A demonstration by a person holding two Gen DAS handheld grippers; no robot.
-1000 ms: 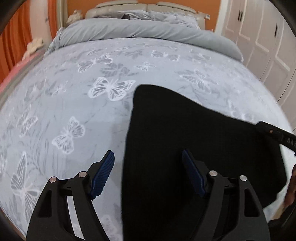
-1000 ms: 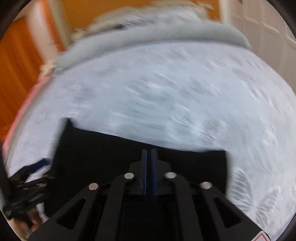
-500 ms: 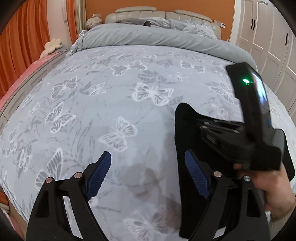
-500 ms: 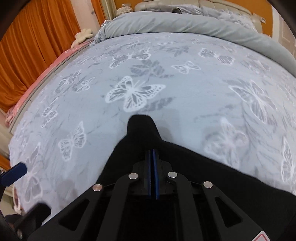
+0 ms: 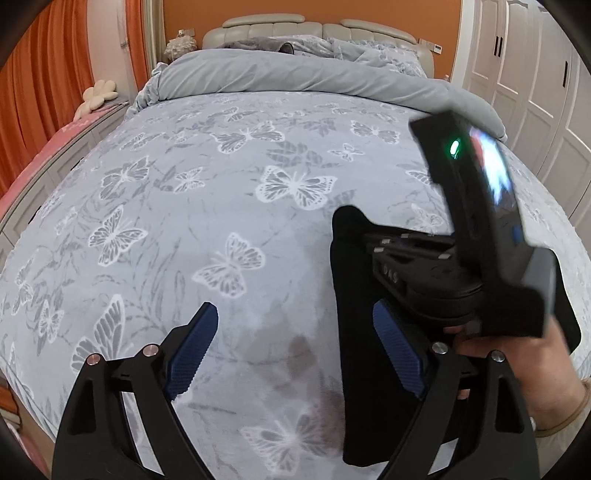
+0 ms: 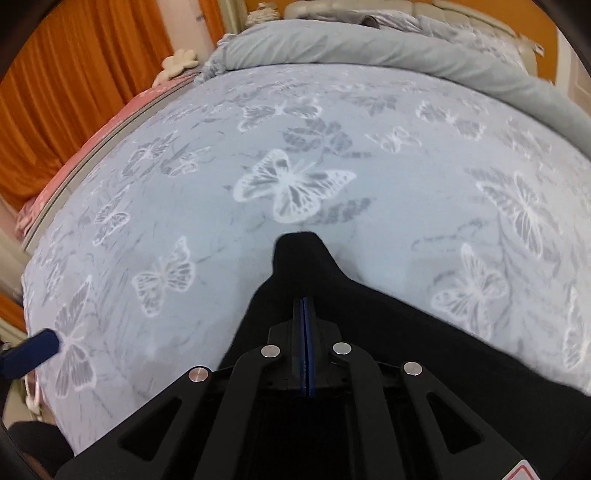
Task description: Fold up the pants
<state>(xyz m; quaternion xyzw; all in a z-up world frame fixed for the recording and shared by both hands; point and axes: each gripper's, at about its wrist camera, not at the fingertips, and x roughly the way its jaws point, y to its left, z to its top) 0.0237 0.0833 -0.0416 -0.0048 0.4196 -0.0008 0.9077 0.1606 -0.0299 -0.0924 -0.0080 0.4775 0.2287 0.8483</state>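
Butterfly-print bed point(image 5: 229, 206) fills both views. We see black pants point(image 6: 424, 317) bunched near its foot, pinched in the right gripper point(image 6: 306, 325), jaws together. Left gripper point(image 5: 295, 343), jaws apart, empty, just left of the pants.

- This is a bedroom in a home.
- A wide bed point(image 5: 229, 206) fills most of the room, spread with a pale blue cover printed with butterflies.
- A grey duvet point(image 5: 295, 75) lies rolled back against a padded headboard point(image 5: 317, 27).
- Orange curtains point(image 5: 55, 62) hang on the left.
- White wardrobe doors point(image 5: 535, 81) line the right wall.
- The wall behind the bed is painted orange.
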